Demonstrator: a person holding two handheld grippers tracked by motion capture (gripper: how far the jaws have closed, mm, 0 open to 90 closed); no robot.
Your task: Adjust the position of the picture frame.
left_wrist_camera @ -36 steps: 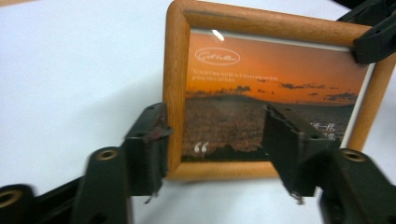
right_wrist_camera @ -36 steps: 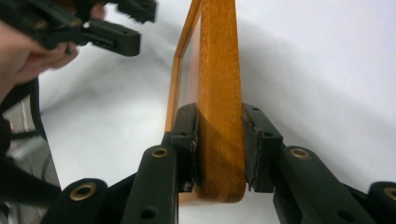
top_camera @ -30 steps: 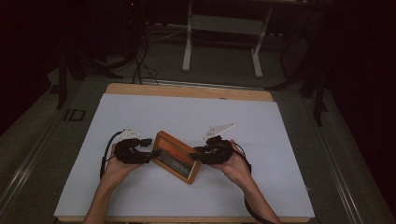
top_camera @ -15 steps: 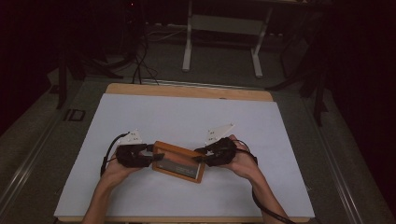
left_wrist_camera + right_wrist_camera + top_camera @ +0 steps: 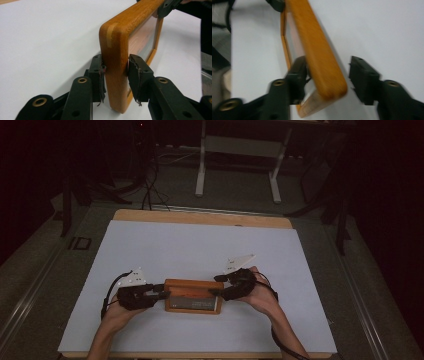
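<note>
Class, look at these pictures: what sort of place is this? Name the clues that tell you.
Probably a lab or recording workspace: a white-covered table in a dark room, loose cables and a metal stand on the floor behind it.

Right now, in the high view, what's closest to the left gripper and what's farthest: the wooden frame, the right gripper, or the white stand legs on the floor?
1. wooden frame: right at the left gripper.
2. right gripper: at the frame's other end.
3. white stand legs: beyond the table's far edge.
</note>
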